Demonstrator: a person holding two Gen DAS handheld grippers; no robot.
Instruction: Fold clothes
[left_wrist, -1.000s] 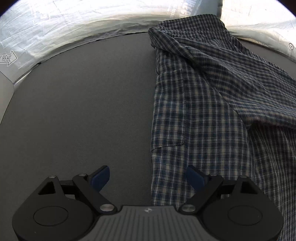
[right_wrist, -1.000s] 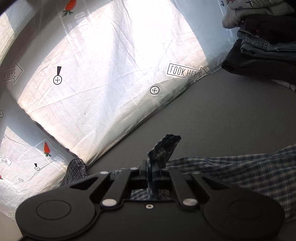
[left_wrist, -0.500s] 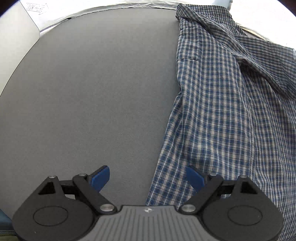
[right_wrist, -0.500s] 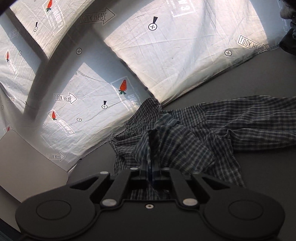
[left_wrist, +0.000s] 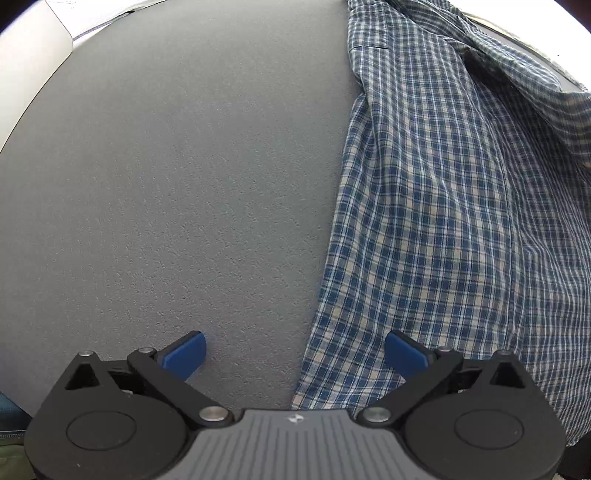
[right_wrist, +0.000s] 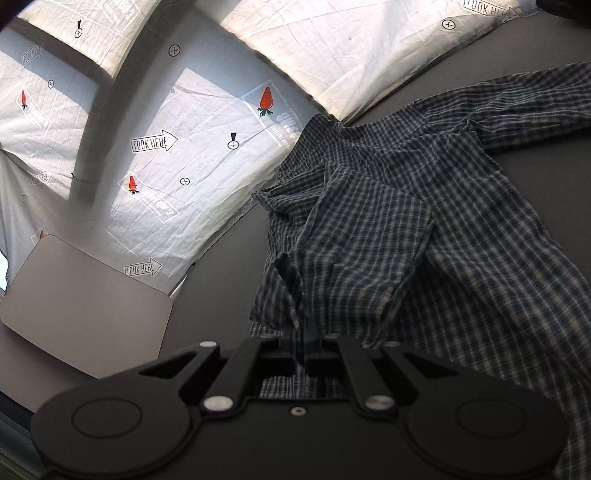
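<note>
A: What's the big picture?

B: A grey tabletop (left_wrist: 155, 177) with a blue-and-white plaid shirt (left_wrist: 443, 206) lying on it. In the right wrist view the shirt (right_wrist: 424, 229) is spread loosely, one long sleeve (right_wrist: 517, 88) stretched out toward the printed white backdrop (right_wrist: 207, 147), and a flat grey board (right_wrist: 85, 306) sits off to the side.

A: How far along is the fold?

B: Early, I'd judge. One flap of cloth is doubled over the body, but the shirt is rumpled, the sleeve is unfolded, and no neat rectangle is formed.

A: And the grippers?

B: The right gripper (right_wrist: 301, 347) is clenched on a bunched piece of the shirt's fabric. The left gripper (left_wrist: 295, 350) has just been opening; its jaws stand wide and released, straddling the shirt's edge, one blue pad (left_wrist: 184, 354) over bare table, gripping nothing.
</note>
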